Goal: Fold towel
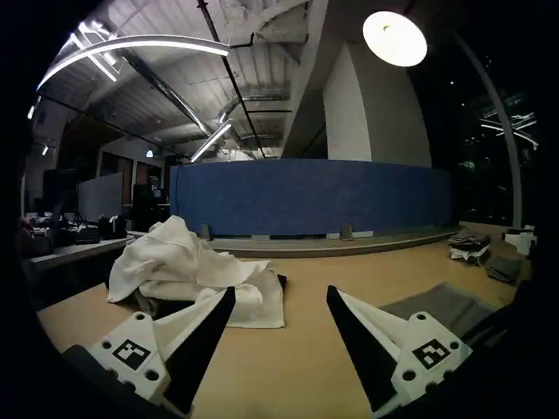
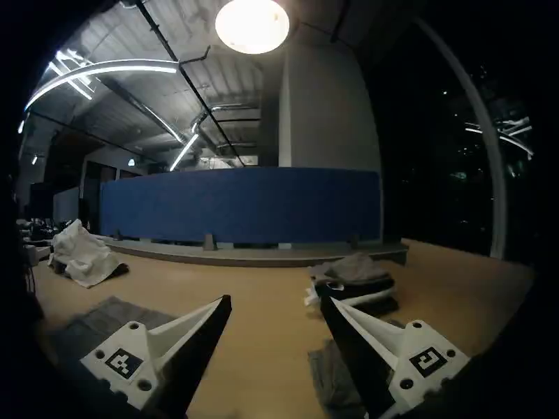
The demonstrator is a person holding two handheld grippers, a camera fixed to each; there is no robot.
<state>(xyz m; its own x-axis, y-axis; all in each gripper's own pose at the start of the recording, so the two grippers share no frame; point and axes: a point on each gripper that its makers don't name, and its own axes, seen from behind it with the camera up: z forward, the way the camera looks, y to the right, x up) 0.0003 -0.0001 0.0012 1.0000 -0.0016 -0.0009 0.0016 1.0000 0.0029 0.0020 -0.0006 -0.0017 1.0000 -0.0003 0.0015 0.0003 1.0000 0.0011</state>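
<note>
**White crumpled towel (image 1: 189, 276): unfolded, fold not started**

Towel lay in a loose heap on the light wooden desk (image 1: 300, 370), ahead and to the left of the left gripper (image 1: 279, 290). No edge was squared and no crease was visible. My read: the whole job was left to do, meaning grab, spread flat, then fold.

Left gripper's fingers were spread wide with nothing between them and were not touching the towel. Right gripper (image 2: 274, 299) was the same: fingers wide apart and empty, over bare desk, well apart from the towel.

View differences:
- Left gripper view gave the heap up close: bunched folds on top, one flap lying flatter at the front, and something dark poking out at the far edge that I couldn't identify. A flat grey cloth (image 1: 437, 300) lay to the right of the fingers.
- Right gripper view put the towel small and far off to the left. It gave a near look at a stack of folded grey and dark cloths (image 2: 353, 276) just beyond the right finger, plus a rumpled grey cloth (image 2: 328, 370) low between the fingers. The stack looked like finished work, but I couldn't confirm that.
</note>
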